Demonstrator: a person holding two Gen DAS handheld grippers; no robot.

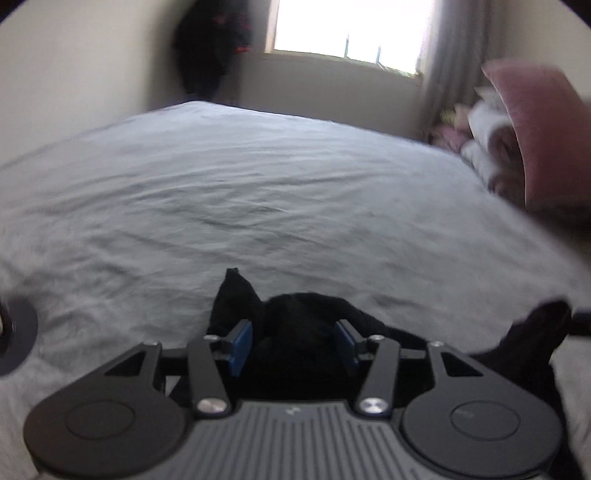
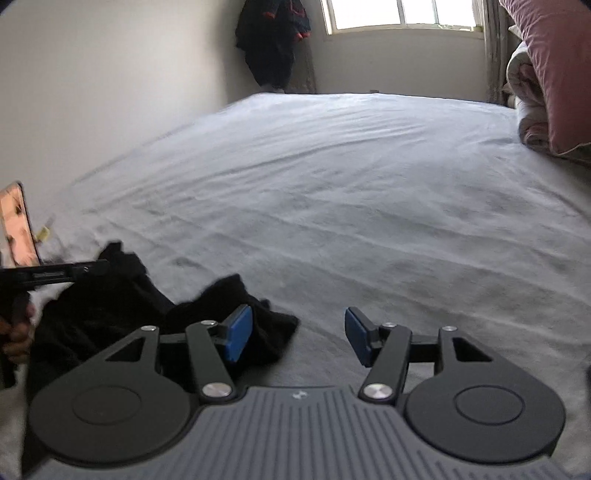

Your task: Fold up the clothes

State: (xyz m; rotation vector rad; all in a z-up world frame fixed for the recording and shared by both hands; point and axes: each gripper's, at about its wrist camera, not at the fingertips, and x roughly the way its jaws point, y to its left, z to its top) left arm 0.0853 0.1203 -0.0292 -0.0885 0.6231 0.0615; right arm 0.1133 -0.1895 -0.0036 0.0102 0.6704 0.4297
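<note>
the left gripper hung low over the bed, its blue-padded fingers spread apart. a heap of black clothing lay bunched on the sheet between and just beyond those fingers, with a pointed fold standing up ahead of the left one; whether the pads touched the cloth could not be told, but they did not squeeze it.

the right gripper also had its fingers spread, with bare sheet in the gap between them. the same black clothing lay to the left of those fingers, one edge reaching behind the left pad, none of it pinched. beyond the cloth on that side, the other gripper's dark bar and part of a hand were visible.

far ahead of both pairs of fingers stood a bright window, and a pink pillow rested on rolled bedding to the far right.
</note>
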